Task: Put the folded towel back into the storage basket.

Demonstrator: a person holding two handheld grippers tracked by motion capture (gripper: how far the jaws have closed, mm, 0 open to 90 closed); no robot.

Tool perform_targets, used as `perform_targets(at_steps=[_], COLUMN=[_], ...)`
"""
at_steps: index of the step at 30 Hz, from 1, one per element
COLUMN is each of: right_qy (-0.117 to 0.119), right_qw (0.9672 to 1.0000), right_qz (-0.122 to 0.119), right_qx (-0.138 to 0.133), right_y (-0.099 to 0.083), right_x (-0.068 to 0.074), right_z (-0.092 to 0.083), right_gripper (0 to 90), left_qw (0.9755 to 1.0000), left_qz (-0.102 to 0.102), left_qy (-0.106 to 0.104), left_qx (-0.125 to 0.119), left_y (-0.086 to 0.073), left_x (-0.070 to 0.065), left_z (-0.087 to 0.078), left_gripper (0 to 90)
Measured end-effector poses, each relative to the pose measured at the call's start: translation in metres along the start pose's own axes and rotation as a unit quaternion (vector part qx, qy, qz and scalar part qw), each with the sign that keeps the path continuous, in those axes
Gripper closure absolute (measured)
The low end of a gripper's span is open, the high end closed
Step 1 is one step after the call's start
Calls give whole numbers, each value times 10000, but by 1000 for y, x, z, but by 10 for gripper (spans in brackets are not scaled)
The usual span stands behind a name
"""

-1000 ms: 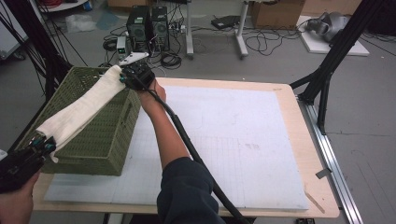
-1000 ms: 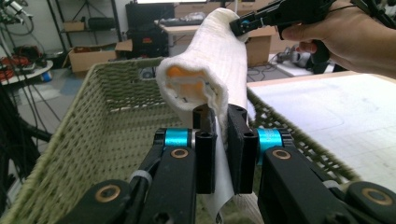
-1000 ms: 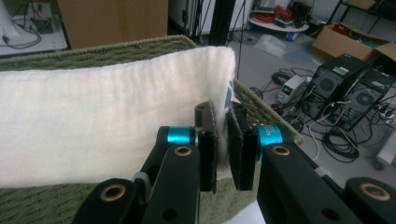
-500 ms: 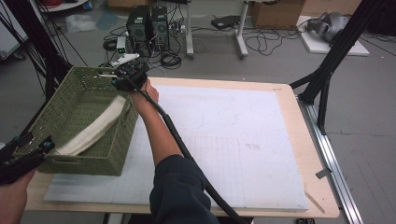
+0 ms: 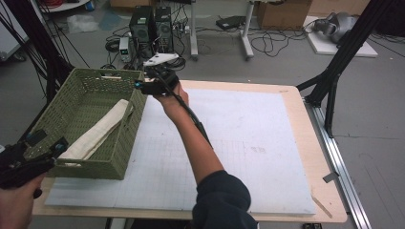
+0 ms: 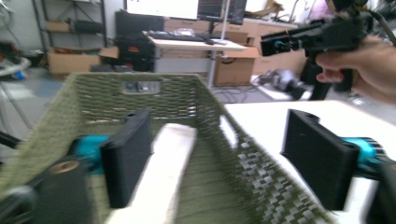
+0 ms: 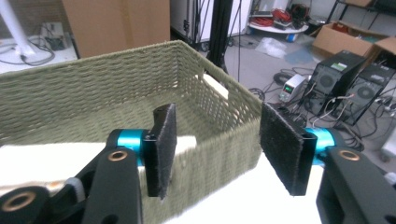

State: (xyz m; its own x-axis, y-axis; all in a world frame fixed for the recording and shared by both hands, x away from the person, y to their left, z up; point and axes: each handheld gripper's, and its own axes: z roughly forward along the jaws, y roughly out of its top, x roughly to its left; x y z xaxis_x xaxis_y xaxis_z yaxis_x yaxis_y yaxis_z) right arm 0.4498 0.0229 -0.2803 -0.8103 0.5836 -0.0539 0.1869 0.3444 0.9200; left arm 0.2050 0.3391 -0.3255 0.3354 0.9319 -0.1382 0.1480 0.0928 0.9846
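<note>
Two claws, both gaping, nothing gripped, jaws just been opening. Near: left claw (image 5: pixel 47 152) at the basket (image 5: pixel 67 102) front rim. Cloth (image 5: pixel 98 133) lies inside. Far: right claw (image 5: pixel 143 87) beside the far corner. Release step done, I judge; next, withdraw both over the desk (image 5: pixel 248 133).

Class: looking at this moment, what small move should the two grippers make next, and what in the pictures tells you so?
Probably draw both grippers back from the basket. The cloth lies inside it, one end draped over the near rim. The left gripper and right gripper have just been opening, and their fingers stand apart, pressing on nothing.
</note>
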Motion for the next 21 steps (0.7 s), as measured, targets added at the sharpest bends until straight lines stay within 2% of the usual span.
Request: perform_targets(at_steps=[5, 11, 16, 21], right_qy=[11, -9, -87, -245], right_qw=[9999, 9998, 9996, 9989], right_qz=[99, 193, 248, 393], right_qx=[19, 89, 109, 101], right_y=[-15, -37, -62, -87], right_x=[-10, -21, -29, -37], right_z=[-37, -80, -118, -156], right_gripper=[290, 227, 210, 201], left_qw=[9990, 9958, 9917, 9854], left_qz=[135, 127, 104, 166], left_qy=[-391, -872, -1244, -1658], left_qx=[169, 234, 298, 348], left_y=[0, 0, -3, -8], left_x=[-20, -44, -66, -88], left_z=[19, 40, 60, 78], left_gripper=[146, 153, 154, 154])
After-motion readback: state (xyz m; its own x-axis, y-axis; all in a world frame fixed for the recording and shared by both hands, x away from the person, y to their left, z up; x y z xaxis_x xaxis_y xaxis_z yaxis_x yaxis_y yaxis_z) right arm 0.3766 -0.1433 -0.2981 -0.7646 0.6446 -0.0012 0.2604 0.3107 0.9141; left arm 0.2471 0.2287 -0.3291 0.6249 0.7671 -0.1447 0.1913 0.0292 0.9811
